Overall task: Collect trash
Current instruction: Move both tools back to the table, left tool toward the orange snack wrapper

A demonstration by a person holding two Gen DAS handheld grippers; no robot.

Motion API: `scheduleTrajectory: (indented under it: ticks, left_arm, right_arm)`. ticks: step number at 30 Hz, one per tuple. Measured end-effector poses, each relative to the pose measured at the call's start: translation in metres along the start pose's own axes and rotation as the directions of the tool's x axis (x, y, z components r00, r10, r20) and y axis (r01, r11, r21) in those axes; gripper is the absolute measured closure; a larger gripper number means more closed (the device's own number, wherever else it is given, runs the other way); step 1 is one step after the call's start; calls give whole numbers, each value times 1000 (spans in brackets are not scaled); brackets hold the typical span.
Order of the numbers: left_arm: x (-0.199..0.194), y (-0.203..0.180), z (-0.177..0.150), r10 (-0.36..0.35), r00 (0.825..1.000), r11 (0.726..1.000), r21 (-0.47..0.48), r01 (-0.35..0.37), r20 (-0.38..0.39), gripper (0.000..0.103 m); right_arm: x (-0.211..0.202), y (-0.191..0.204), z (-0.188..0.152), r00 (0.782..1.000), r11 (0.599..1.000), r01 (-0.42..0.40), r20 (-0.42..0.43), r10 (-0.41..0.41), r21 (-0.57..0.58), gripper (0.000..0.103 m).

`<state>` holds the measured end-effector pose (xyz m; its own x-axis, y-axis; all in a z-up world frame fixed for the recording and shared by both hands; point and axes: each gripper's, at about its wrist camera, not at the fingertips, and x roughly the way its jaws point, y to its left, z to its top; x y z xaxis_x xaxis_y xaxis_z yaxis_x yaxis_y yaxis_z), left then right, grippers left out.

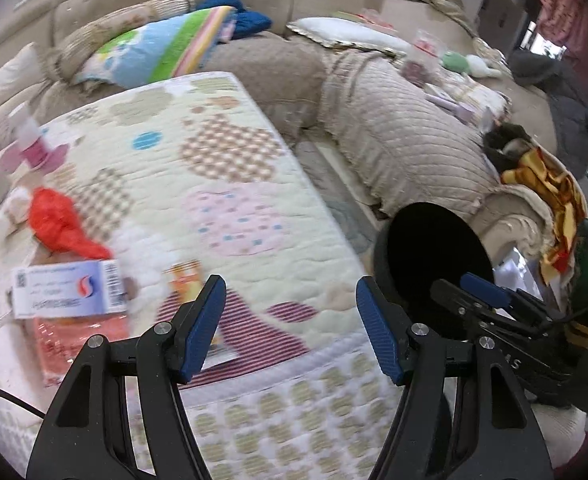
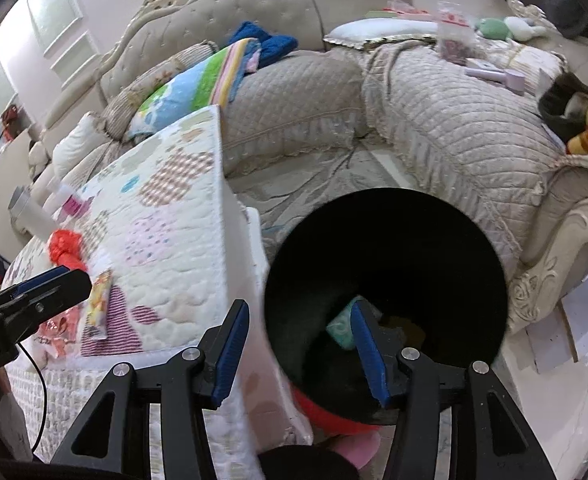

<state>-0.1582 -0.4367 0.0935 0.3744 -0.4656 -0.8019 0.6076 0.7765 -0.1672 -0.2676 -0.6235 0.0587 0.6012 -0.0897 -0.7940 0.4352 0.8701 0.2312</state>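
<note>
My left gripper (image 1: 290,330) hangs open over the quilted table cover (image 1: 230,168), with nothing between its blue pads. Left of it lie a crumpled red bag (image 1: 62,224), a white and blue box (image 1: 66,292) and a red packet (image 1: 74,340). A small orange wrapper (image 1: 182,280) lies just ahead of the left pad. My right gripper (image 2: 300,352) is open and empty above the near rim of the black bin (image 2: 434,240). A teal packet (image 2: 340,328) lies inside the bin. The bin (image 1: 434,248) stands off the table's right edge.
A beige quilted sofa (image 2: 434,112) wraps around the back and right, strewn with a striped pillow (image 2: 190,88), a blue knit (image 2: 266,42) and small items. A pink bottle (image 1: 30,140) stands at the table's far left. A rug (image 2: 314,184) covers the floor between table and sofa.
</note>
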Motion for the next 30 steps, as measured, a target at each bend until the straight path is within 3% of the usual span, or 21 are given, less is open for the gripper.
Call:
scheduleTrajectory:
  ticks: [14, 30]
  left_arm:
    - [-16, 52, -16, 61, 998, 995, -76, -60, 16, 37]
    - [-12, 79, -24, 85, 996, 988, -126, -84, -4, 37]
  right_arm:
    - [7, 68, -5, 999, 993, -46, -24, 44, -109, 48]
    - [15, 97, 1, 998, 987, -67, -31, 63, -149, 45]
